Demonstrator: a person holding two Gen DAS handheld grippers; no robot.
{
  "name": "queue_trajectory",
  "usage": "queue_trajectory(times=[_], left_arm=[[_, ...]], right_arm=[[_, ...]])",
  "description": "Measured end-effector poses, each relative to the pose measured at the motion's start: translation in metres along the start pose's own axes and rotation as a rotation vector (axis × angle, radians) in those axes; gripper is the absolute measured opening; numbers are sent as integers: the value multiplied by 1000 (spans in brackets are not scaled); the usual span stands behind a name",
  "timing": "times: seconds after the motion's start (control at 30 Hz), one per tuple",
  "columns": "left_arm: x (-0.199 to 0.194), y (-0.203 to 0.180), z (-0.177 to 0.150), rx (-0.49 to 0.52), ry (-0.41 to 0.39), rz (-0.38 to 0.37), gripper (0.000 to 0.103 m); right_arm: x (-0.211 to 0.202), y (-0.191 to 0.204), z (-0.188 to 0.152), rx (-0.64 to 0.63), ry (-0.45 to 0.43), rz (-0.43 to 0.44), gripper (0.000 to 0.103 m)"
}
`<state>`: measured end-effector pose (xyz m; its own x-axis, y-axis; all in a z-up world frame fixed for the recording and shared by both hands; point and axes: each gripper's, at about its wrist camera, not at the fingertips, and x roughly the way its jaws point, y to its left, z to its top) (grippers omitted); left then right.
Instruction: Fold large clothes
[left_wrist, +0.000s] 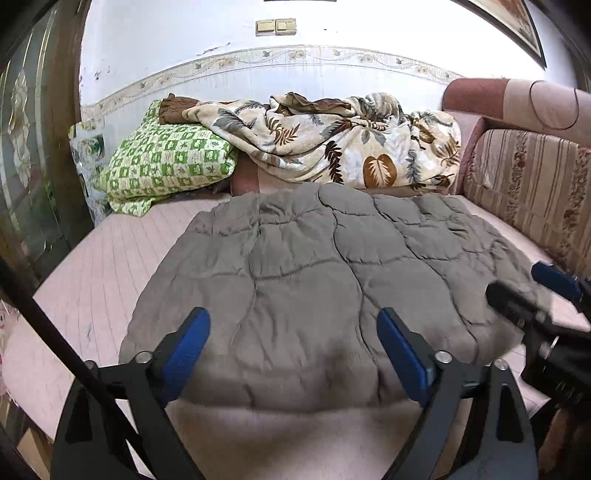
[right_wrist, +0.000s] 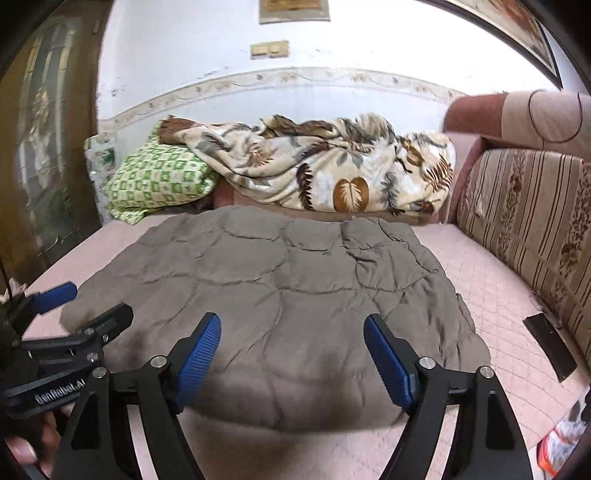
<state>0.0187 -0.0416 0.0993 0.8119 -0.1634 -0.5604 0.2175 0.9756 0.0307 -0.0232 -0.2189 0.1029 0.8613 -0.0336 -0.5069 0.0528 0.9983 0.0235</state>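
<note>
A grey-brown quilted padded garment (left_wrist: 314, 280) lies folded flat on the pink bed cover; it also shows in the right wrist view (right_wrist: 280, 302). My left gripper (left_wrist: 293, 325) is open and empty, hovering over the garment's near edge. My right gripper (right_wrist: 291, 332) is open and empty, over the near edge further to the right. The right gripper shows at the right edge of the left wrist view (left_wrist: 546, 291). The left gripper shows at the left edge of the right wrist view (right_wrist: 81, 306).
A leaf-print blanket (left_wrist: 343, 144) and a green checked pillow (left_wrist: 166, 162) are piled at the far end by the wall. A striped sofa back (left_wrist: 528, 184) runs along the right. A dark flat object (right_wrist: 550, 343) lies by the sofa back. A glazed door (left_wrist: 33, 147) stands at the left.
</note>
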Motion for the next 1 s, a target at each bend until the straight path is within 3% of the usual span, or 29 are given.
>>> queue_trajectory(times=[0.1, 0.3, 0.6, 0.73, 1.0], left_arm=[[-5, 3, -10, -16, 25, -30, 95], [28, 4, -19, -5, 177, 78, 95], [45, 23, -23, -63, 194, 42, 95], [46, 23, -22, -64, 188, 37, 95], [49, 21, -22, -64, 192, 42, 97]], right_arm=[[-7, 9, -11, -20, 20, 31, 91], [12, 17, -14, -28, 80, 26, 91], [30, 23, -22, -32, 96, 22, 91], [42, 19, -24, -3, 140, 30, 91], [43, 17, -24, 4, 143, 25, 91]])
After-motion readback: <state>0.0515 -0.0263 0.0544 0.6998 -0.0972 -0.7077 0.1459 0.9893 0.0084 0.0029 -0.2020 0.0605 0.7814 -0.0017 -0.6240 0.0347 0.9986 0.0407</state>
